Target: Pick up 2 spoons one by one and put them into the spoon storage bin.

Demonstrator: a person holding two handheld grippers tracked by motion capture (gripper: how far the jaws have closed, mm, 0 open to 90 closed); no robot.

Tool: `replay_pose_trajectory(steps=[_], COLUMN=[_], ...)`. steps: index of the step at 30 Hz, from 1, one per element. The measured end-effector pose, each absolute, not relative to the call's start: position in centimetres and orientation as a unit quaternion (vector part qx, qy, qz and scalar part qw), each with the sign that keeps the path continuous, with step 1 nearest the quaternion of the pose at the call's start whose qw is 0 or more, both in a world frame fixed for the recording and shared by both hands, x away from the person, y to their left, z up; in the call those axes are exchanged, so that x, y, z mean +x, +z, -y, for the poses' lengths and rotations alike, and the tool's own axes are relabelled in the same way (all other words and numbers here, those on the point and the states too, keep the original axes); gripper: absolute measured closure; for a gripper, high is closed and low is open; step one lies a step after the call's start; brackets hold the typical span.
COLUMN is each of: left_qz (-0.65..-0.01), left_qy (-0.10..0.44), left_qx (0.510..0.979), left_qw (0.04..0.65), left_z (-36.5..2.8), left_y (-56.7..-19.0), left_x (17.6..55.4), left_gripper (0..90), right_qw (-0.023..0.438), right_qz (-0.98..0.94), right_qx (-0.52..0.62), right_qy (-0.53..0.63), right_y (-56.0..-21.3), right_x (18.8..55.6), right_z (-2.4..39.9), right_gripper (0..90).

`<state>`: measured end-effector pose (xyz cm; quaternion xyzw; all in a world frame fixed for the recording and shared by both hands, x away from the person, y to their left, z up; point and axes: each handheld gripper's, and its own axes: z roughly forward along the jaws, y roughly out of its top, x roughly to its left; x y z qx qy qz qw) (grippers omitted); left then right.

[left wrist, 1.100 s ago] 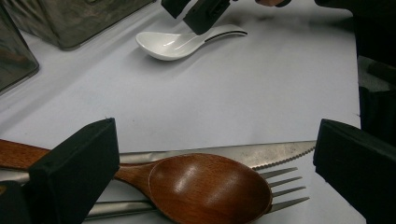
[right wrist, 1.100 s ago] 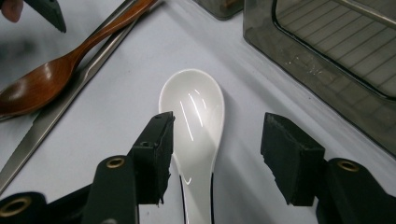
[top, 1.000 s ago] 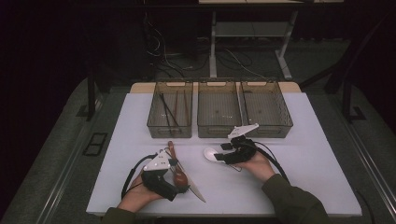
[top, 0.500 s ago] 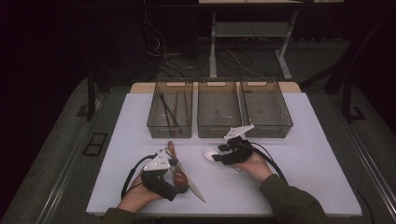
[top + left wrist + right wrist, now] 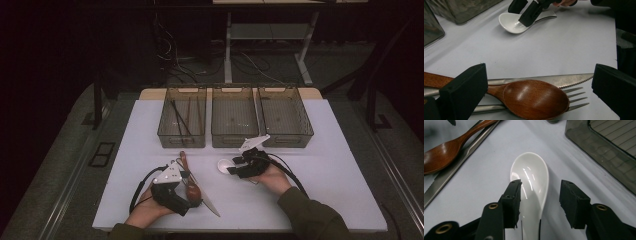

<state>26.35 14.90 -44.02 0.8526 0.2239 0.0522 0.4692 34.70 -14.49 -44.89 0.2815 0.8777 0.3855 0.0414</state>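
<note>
Right gripper point(image 5: 540, 202) closing around white ceramic soup spoon point(image 5: 531, 185), not yet pinched; left gripper point(image 5: 539, 92) wide open over wooden spoon point(image 5: 531, 98); sorting barely begun.

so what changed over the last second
The right tongs have just been closing around the white spoon, which lies between the jaws; the pads do not yet clearly press on it. Both hands kept their places. The left tongs stay open over the wooden spoon, knife and fork, none of which moved. The trays are unchanged.
</note>
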Motion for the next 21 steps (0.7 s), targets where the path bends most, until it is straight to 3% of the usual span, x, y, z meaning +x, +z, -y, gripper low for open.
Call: replay_pose_trajectory(steps=[21], left_qz=[-0.224], left_qy=[0.053], left_qx=[0.853], left_qw=[0.468], left_z=[-14.9], left_y=[-44.0], left_x=[26.3], left_gripper=[0.0], right_qw=[0.044], right_qz=[-0.895], right_qx=[0.252], right_qy=[0.366], right_y=[-44.7], right_x=[33.7], right_z=[13.5], right_gripper=[68.3])
